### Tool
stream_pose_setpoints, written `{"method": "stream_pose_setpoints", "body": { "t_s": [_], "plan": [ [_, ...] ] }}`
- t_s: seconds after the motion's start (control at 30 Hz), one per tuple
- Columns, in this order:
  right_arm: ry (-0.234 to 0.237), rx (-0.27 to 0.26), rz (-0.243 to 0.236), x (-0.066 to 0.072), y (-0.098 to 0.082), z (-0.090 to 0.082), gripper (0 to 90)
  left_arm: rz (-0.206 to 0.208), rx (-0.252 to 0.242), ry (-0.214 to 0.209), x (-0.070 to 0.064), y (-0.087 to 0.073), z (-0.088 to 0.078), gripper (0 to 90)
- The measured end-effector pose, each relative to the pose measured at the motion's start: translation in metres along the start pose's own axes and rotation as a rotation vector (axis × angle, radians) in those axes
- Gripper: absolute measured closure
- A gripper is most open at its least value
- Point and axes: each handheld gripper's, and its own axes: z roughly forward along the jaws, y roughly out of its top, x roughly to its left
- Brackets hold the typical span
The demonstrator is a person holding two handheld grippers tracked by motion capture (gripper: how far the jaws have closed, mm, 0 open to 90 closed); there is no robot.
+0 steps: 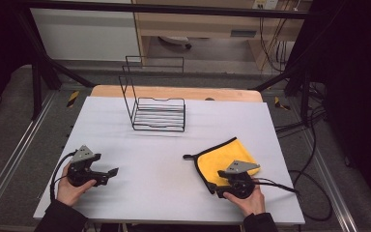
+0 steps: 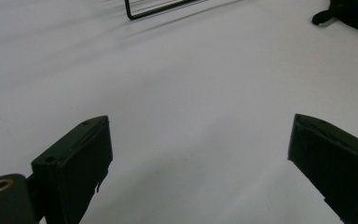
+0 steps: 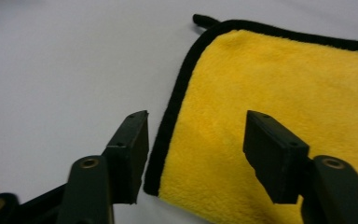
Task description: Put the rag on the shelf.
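A yellow cloth (image 1: 222, 157) with a black hem lies flat on the right of the white table (image 1: 149, 154), its hanging loop toward the middle. My right gripper (image 1: 221, 181) sits low over the cloth's near edge. In the right gripper view the cloth (image 3: 284, 84) spreads under the right gripper (image 3: 196, 126), whose jaws stand partly apart: one over bare table just outside the hem, the other over the yellow pile, not pressing on it. My left gripper (image 1: 107, 176) rests at the table's left front. In its own view the left gripper (image 2: 200, 126) is wide open over bare table.
A black wire rack (image 1: 157, 113) stands at the back middle of the table; its near corner (image 2: 158, 8) shows far off in the left gripper view, with the cloth's loop (image 2: 324, 18) at the top right. Cables trail from both grippers off the table's front.
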Motion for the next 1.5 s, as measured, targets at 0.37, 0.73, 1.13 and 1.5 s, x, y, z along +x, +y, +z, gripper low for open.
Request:
{"method": "stream_pose_setpoints", "body": {
  "t_s": [0.37,0.73,1.13,1.5],
  "plan": [
    [-0.017,0.063,-0.022,0.013,-0.006,0.004,62.1,0.012,0.015,0.001,-0.002,0.0,0.001,7.3],
    [-0.094,0.107,-0.094,0.021,-0.006,0.011,73.9,0.017,0.026,0.001,-0.003,0.0,0.002,7.8],
    [-0.029,0.141,-0.042,0.012,0.0,-0.006,84.5,0.013,0.028,-0.002,-0.002,0.0,0.001,8.4],
    [0.03,0.176,-0.075,0.002,-0.019,-0.033,65.3,0.019,0.029,-0.003,-0.004,0.001,0.002,8.5]
  ]
}}
